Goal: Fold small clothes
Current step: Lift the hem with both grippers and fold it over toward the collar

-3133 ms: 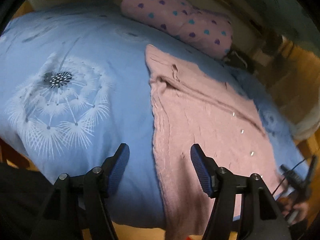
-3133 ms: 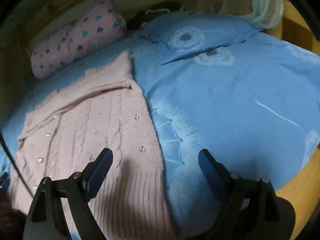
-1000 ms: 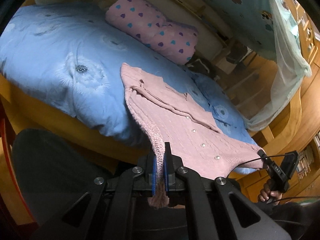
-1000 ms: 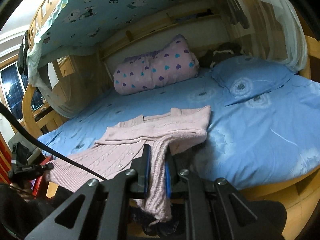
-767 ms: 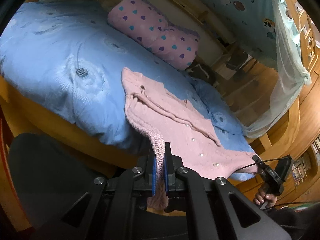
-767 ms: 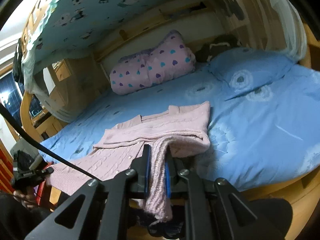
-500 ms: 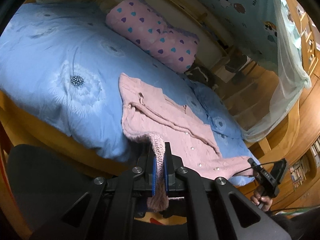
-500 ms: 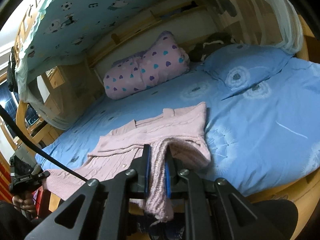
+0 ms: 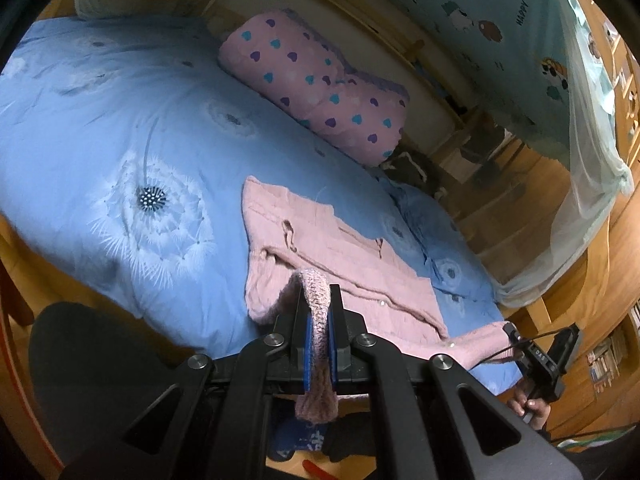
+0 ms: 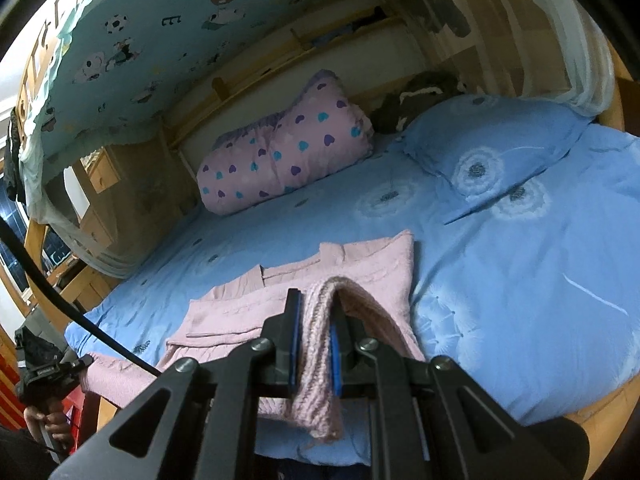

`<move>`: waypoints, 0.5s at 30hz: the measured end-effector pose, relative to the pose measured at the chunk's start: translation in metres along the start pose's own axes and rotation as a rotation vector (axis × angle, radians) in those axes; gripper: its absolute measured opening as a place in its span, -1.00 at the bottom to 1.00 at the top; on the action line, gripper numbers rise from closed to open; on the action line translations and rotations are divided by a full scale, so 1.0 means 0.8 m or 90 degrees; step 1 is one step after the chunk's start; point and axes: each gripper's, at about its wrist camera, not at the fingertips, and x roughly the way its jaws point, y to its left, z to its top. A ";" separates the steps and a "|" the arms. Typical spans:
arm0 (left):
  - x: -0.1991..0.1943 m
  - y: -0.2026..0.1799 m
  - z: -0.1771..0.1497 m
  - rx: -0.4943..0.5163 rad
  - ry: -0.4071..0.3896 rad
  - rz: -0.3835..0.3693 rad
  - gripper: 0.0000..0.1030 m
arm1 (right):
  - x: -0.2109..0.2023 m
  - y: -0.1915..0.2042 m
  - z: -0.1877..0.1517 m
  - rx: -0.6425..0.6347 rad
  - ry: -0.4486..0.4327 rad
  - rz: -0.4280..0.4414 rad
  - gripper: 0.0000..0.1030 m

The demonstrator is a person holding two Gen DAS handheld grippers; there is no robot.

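Since the earlier views, both grippers have gone from standing open over the flat pink cardigan point(image 9: 336, 256) to being clamped on its near hem, and in the last second I have carried that hem forward, so the near part now bulges up and over the body.

My left gripper point(image 9: 318, 344) is fully closed on the ribbed hem at one corner, with a tuft of knit hanging out below the pads. My right gripper point(image 10: 314, 344) is pinched nearly closed on a thicker bunch of the same hem at the other corner. In the left view I can also see the right tool and the hand holding it point(image 9: 532, 404) off to the far right.

The cardigan lies on the blue quilt point(image 9: 120, 128) near the bed's near edge, well short of the pink heart pillow point(image 9: 316, 88). Its long axis runs from me toward the pillow, collar at the far end, hem in my grip, a sleeve folded across the chest.

I judge this is the bottom-to-top fold, roughly midway. Next I need to keep both corners level, carry the hem to the collar, lay it down square, then release.
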 end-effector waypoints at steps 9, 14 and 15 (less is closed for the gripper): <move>0.024 0.014 0.026 -0.036 -0.015 -0.001 -1.00 | 0.022 -0.010 0.015 0.000 0.006 -0.003 -0.77; 0.038 0.011 0.039 -0.040 -0.018 -0.006 -1.00 | 0.043 -0.014 0.024 0.022 0.002 0.010 -0.76; 0.041 0.011 0.042 -0.039 -0.019 -0.005 -1.00 | 0.048 -0.015 0.027 0.022 0.002 0.012 -0.77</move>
